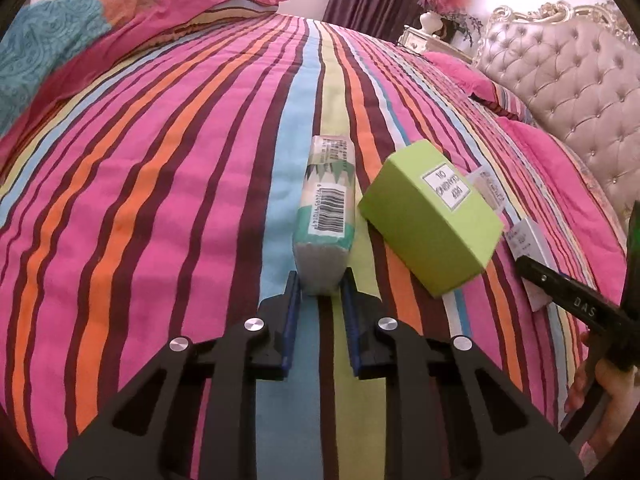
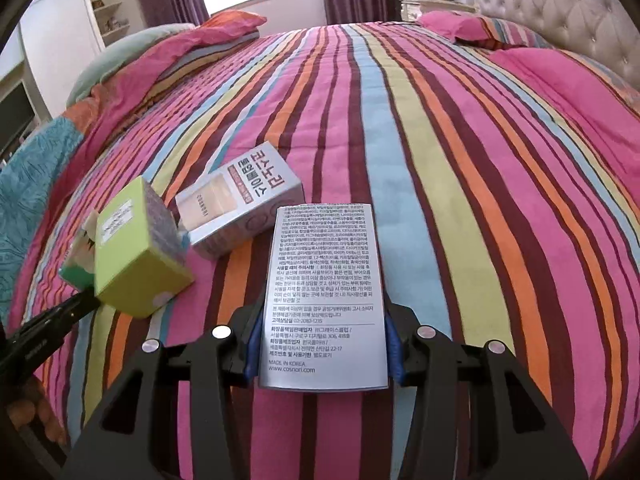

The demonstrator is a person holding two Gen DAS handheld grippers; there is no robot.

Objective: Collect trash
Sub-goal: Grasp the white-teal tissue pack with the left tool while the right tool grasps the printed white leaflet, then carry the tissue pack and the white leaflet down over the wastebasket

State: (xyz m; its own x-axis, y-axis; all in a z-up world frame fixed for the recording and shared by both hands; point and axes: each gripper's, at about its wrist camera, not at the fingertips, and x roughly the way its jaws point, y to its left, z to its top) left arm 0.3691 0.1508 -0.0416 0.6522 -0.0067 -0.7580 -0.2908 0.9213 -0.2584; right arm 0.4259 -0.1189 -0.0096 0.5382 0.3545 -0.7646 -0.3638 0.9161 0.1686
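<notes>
On the striped bedspread [image 1: 160, 200] lies a teal and white tissue pack [image 1: 326, 208] with a barcode. My left gripper [image 1: 320, 292] is shut on its near end, blue pads against both sides. Just right of it rests a lime green box [image 1: 432, 216]. In the right wrist view my right gripper [image 2: 323, 340] is shut on a flat silver box [image 2: 324, 280] printed with small text, which sticks out forward between the fingers. A second silver box [image 2: 240, 208] with large lettering lies to its left, next to the green box [image 2: 136, 264].
Pink pillows [image 2: 480, 28] and a tufted headboard [image 1: 560, 80] stand on the right. A folded quilt [image 1: 80, 48] is heaped at the far left. A nightstand with a vase [image 1: 432, 24] stands beyond the bed. A hand [image 1: 600, 392] shows at the right edge.
</notes>
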